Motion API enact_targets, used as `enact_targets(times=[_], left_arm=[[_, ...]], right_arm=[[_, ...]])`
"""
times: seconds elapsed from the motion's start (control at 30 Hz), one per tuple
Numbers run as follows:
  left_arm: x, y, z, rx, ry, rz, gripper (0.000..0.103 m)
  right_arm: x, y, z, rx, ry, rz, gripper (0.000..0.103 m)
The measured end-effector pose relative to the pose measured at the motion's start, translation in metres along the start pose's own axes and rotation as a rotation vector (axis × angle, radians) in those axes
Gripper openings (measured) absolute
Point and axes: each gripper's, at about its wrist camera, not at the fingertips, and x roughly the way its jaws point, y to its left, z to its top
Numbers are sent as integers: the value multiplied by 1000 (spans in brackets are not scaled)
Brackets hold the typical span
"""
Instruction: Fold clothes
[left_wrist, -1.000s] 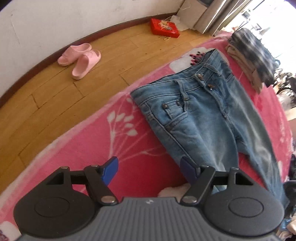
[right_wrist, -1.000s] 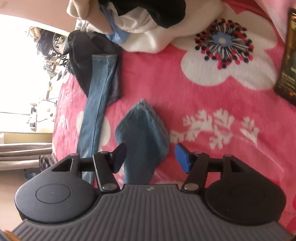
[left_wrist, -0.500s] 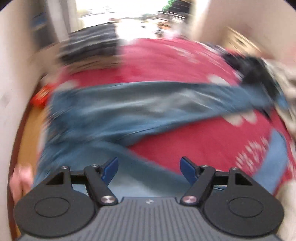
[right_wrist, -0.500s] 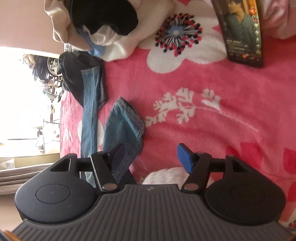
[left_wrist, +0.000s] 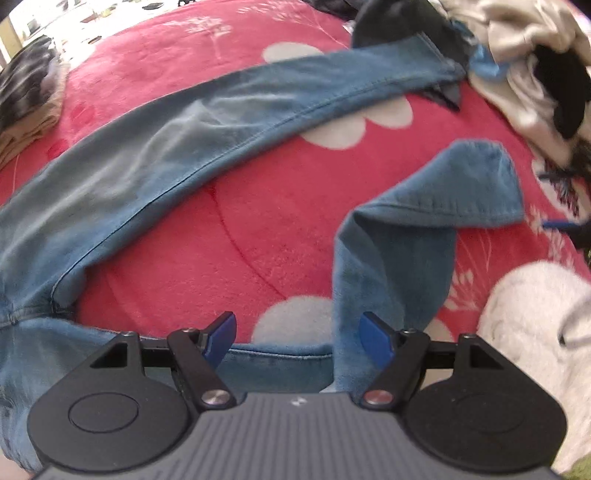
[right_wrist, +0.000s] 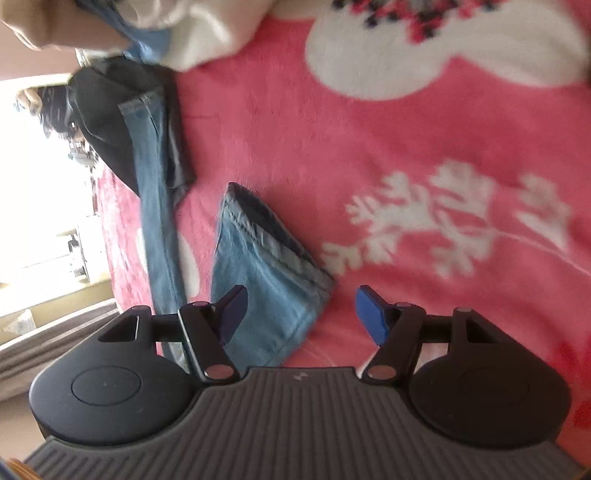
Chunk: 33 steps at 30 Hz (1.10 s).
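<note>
Hold the left hand-held gripper (left_wrist: 297, 334) wide and empty as it hangs now, low over the inner thigh of the faded blue denim jeans (left_wrist: 110, 177) spread on the pink fleece bed blanket with white flowers (left_wrist: 221, 258). Hold the right hand-held gripper (right_wrist: 301, 312) just as wide, gripping nothing, aimed at the turned-back hem (right_wrist: 266, 266) of the crumpled near leg (left_wrist: 399, 258). Judging by the lie of the cloth, straighten that leg first. Bite the hem edge through both layers, not the top layer alone, and clamp firmly, since denim is heavy and likely to slip from a shallow pinch. Pin the upper leg with the left while drawing the hem outward, low and flat, until the kink is gone. Then carry it across onto the long straight leg (left_wrist: 332, 85), seam to seam and hem to hem. Steer clear of the dark garment (right_wrist: 110, 129) under that far hem, and of the loose cream-and-black heap of clothes (left_wrist: 535, 74) beyond. Snagging either would probably drag it into the fold.
</note>
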Motion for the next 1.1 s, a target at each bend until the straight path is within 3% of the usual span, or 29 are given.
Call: enact_targets(times=[0.17, 0.3, 0.33, 0.37, 0.4, 0.57, 0.7, 0.8, 0.87, 0.97, 1.1], left_arm=[[6, -4, 1, 83, 6, 18, 75], [17, -1, 4, 84, 24, 2, 74], [19, -1, 4, 79, 26, -7, 72], [20, 0, 5, 73, 28, -25, 67], [21, 0, 5, 65, 32, -48, 65], [7, 1, 0, 54, 44, -197, 60], [-31, 20, -2, 19, 29, -315, 62], [-61, 44, 4, -40, -28, -365, 67], [-72, 57, 11, -68, -68, -373, 68], [-61, 57, 25, -32, -80, -315, 68], [3, 22, 38, 155, 36, -272, 65]], right_arm=[[36, 19, 12, -103, 6, -23, 66], [51, 40, 9, -254, 27, -75, 64], [52, 46, 7, -293, 28, -87, 48], [50, 50, 4, -328, 27, -92, 17], [46, 53, 2, -345, 29, -83, 14], [0, 66, -14, -385, 14, 7, 13], [-75, 57, -28, -351, -22, 81, 12], [-134, 35, -40, -294, -54, 80, 12], [-162, 16, -48, -242, -57, 57, 12], [-185, -13, -64, -177, -46, 21, 12], [-191, -32, -84, -150, -36, 21, 12]])
